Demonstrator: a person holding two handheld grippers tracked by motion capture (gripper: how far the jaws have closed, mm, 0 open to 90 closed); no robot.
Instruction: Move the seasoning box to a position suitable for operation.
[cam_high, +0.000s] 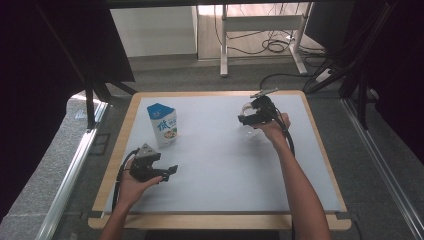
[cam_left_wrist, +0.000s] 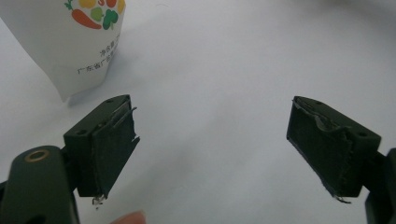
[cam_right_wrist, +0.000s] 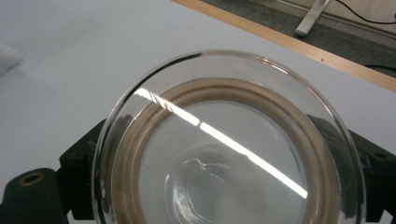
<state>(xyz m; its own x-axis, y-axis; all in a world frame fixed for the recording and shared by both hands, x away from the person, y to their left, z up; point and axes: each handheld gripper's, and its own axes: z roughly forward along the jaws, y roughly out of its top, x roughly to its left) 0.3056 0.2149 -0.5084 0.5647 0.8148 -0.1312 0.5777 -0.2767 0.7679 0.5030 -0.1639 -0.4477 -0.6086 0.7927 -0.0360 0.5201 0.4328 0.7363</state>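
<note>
Now my right hand-held gripper (cam_high: 248, 119) clamps the glass jar (cam_right_wrist: 229, 149); carton (cam_high: 163, 125) stands upright just fwd of my wide-open, empty left hand-held gripper (cam_high: 172, 172).

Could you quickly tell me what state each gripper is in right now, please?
Left gripper: open, holding nothing, near the carton.
Right gripper: shut on the glass.

The high view looks forward and down over the whole table (cam_high: 225, 165) from the person's side; each tool view rides low and close (left beside the carton (cam_left_wrist: 74, 42), right over the glass (cam_right_wrist: 229, 154)), sharing the white tabletop
</note>
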